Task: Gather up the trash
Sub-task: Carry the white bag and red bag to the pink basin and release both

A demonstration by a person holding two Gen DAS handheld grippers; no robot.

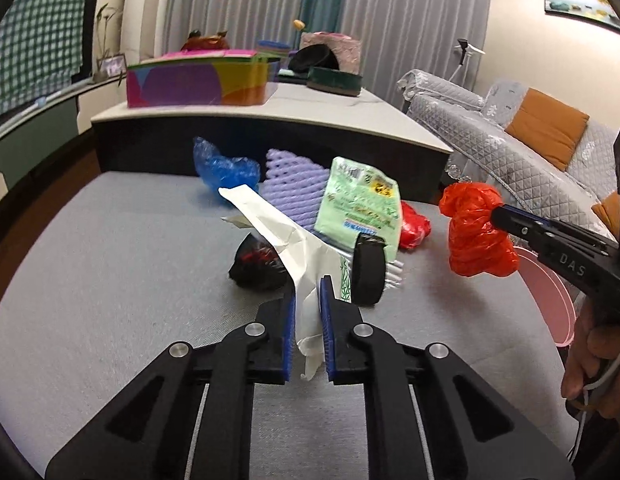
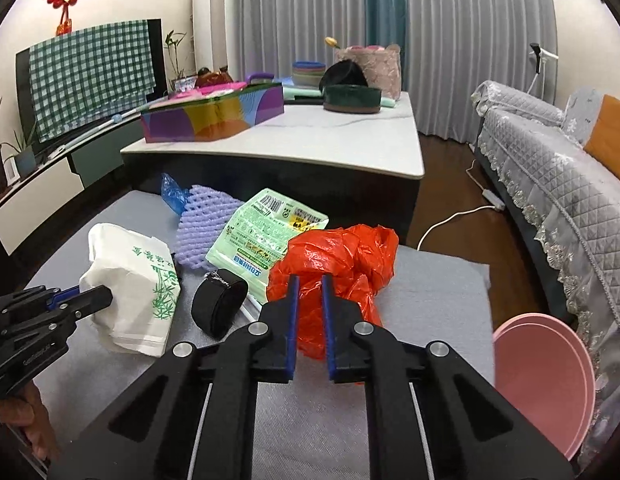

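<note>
Fingers hiding white bag, black wad half-covered

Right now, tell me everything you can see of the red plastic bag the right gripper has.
The red plastic bag is thin, glossy, crinkled film bunched into a loose wad. The right gripper is shut on its near end, blue pads pinching the film. From the left wrist view it hangs lifted off the grey mat, a knotted top and fuller bottom, near the pink bin. Nothing else visibly touches it. A second red wad stays on the mat.
</note>
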